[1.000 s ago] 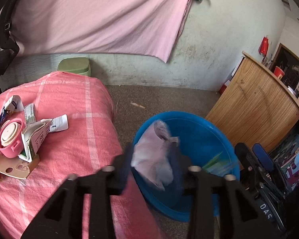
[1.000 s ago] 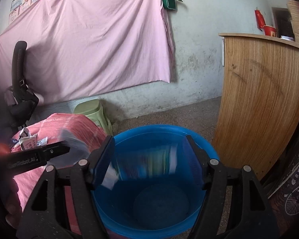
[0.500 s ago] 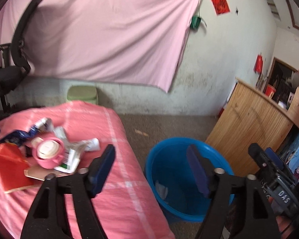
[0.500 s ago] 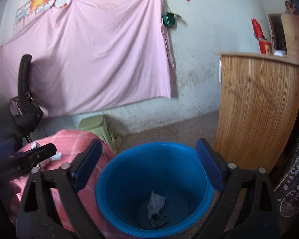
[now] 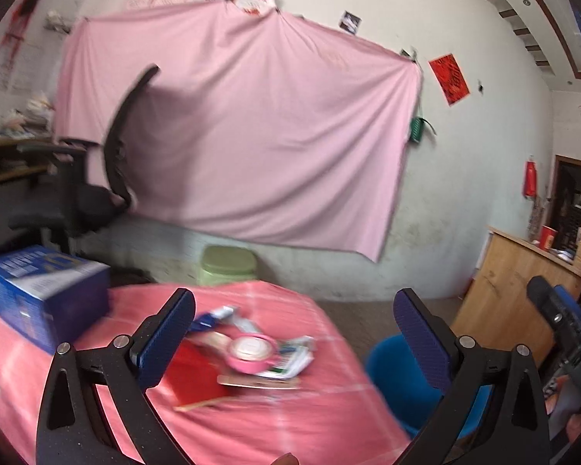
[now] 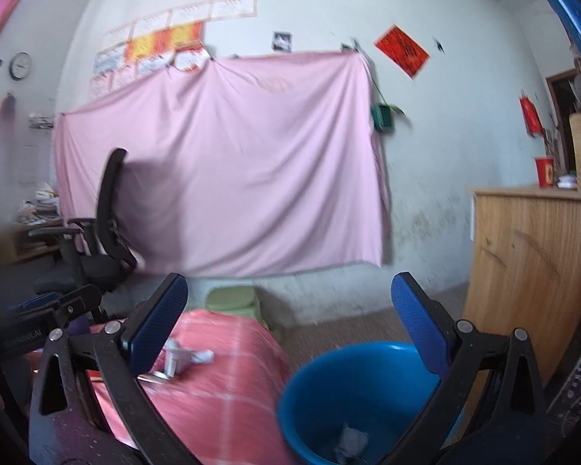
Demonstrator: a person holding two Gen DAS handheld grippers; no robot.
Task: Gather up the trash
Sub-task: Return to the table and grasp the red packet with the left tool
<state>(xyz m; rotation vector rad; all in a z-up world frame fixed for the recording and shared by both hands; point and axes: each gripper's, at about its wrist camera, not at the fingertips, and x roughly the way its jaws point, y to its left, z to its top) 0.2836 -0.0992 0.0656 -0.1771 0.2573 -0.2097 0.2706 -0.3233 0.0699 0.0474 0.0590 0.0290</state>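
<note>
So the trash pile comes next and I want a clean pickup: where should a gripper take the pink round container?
Judging from the blur, grip the pink round container across its side wall, from above: it lies flat, lid up, atop papers.

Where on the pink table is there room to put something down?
The near part of the table, between the trash pile and the blue bucket, is bare cloth. So is the strip behind the pile, toward the green stool. The middle is crowded with trash, and the blue box fills the left corner.
</note>
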